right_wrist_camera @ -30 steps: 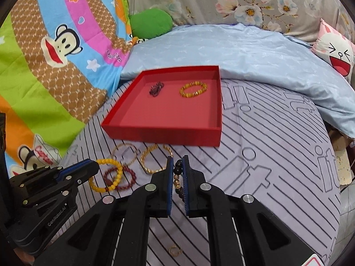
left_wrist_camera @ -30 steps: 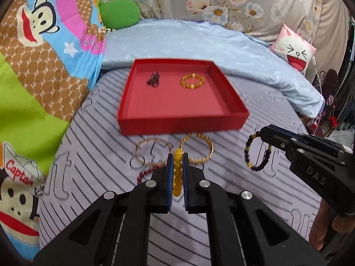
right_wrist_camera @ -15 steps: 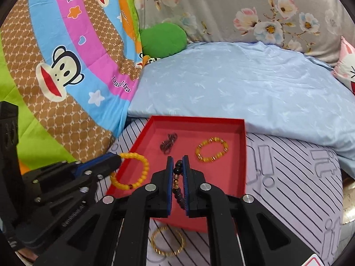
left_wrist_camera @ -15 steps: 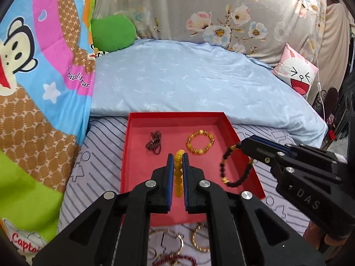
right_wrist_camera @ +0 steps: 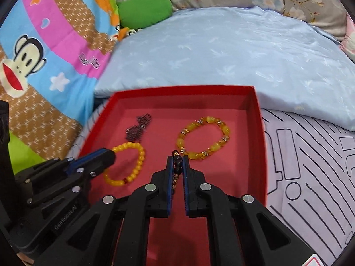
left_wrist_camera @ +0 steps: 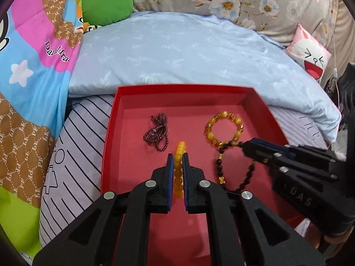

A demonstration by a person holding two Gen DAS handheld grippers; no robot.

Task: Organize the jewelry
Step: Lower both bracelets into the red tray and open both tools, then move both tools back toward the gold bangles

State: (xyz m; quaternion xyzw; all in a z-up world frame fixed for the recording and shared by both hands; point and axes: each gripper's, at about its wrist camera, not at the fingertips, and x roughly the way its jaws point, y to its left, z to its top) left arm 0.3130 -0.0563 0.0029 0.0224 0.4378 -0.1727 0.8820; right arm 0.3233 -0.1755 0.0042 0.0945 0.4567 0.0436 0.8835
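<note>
Over the red tray point(left_wrist_camera: 111, 133) at frame centre, the left gripper point(left_wrist_camera: 178, 158) clamps its fingers on a yellow bracelet point(left_wrist_camera: 179, 155). The right gripper point(right_wrist_camera: 177, 161) clamps a dark bracelet point(right_wrist_camera: 177, 166). 2 pieces lie inside.

Showing even, soft indoor light in both views, bright enough for full colour, with no hard glare. Casting only faint, diffuse shadows inside the red tray point(left_wrist_camera: 261, 108), slightly darker along its near wall in the right wrist view. Bending straight lines strongly toward the edges, with black vignetting filling the corners. Smearing from motion blur in the right wrist view: the dark cord bundle point(right_wrist_camera: 139, 128) and the cartoon blanket point(right_wrist_camera: 44, 71) looking soft. Staying sharper in the left wrist view, the striped sheet point(left_wrist_camera: 73, 155) reading crisply, the far floral fabric point(left_wrist_camera: 221, 2) slightly soft.
</note>
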